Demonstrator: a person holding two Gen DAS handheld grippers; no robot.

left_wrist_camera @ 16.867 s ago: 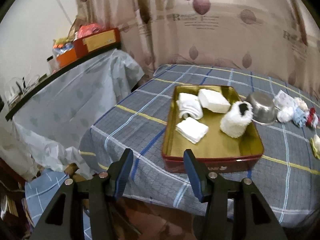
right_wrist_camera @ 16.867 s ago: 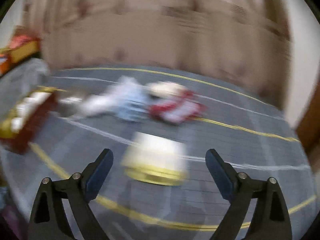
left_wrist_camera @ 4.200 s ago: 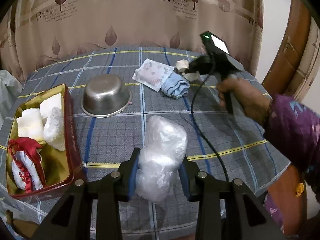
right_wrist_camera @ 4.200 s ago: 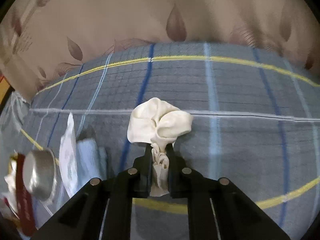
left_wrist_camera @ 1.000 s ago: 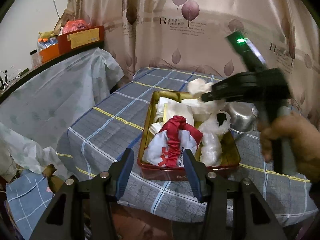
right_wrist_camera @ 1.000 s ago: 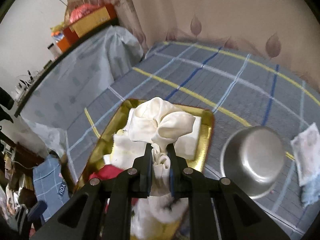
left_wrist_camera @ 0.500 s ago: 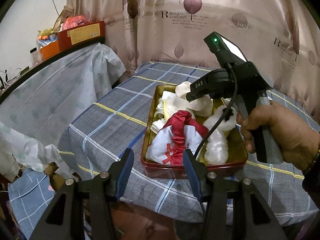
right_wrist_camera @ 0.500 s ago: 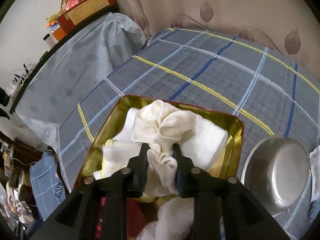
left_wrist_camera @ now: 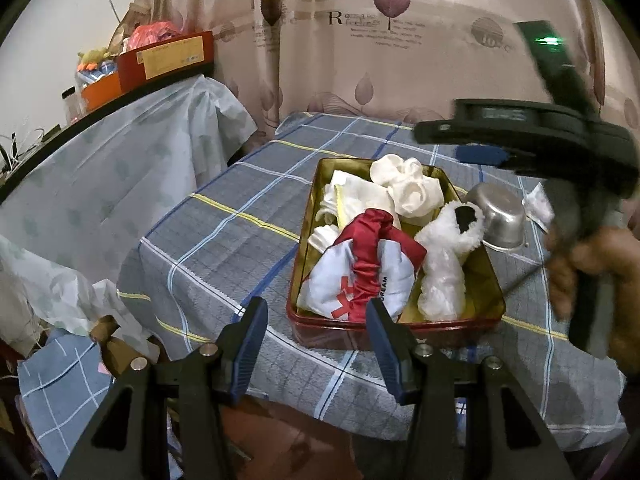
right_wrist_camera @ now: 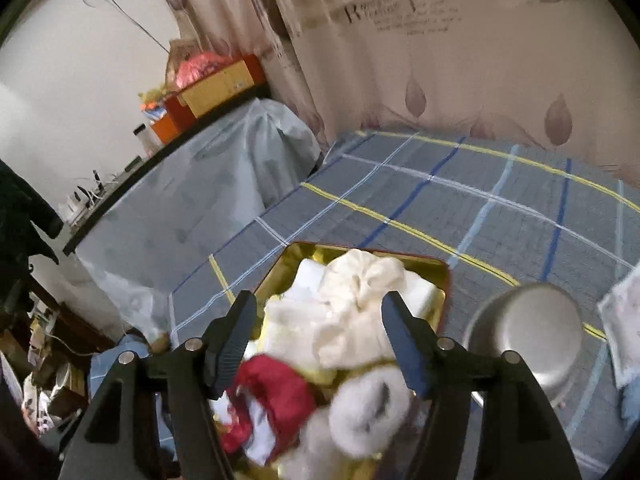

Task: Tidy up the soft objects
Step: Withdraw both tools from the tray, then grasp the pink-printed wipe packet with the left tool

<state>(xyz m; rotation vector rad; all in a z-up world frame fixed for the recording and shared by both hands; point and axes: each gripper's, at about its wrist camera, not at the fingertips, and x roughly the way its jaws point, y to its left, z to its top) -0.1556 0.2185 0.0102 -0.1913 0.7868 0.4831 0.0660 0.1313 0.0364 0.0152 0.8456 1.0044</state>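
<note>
A red tin tray [left_wrist_camera: 396, 326] with a gold inside sits on the checked table. It holds folded white cloths [left_wrist_camera: 356, 196], a cream crumpled cloth [left_wrist_camera: 412, 188] at the back, a red-and-white pouch [left_wrist_camera: 360, 276], a fluffy white bootie [left_wrist_camera: 456, 228] and a clear plastic bundle [left_wrist_camera: 442, 288]. My left gripper [left_wrist_camera: 316, 336] is open and empty at the tray's near edge. My right gripper [right_wrist_camera: 316, 340] is open above the tray, with the cream cloth [right_wrist_camera: 356, 304] lying free below it. The right gripper also shows from the side in the left wrist view [left_wrist_camera: 520, 140].
A steel bowl [left_wrist_camera: 500, 216] stands right of the tray, also in the right wrist view [right_wrist_camera: 528, 336]. A printed cloth [right_wrist_camera: 624, 320] and a blue cloth [right_wrist_camera: 632, 400] lie further right. A covered shelf [left_wrist_camera: 120, 152] with boxes [left_wrist_camera: 168, 60] stands left; curtain behind.
My right gripper has opened, let the cream cloth drop into the back of the tray, and risen away. My left gripper has stayed open near the tray's front.
</note>
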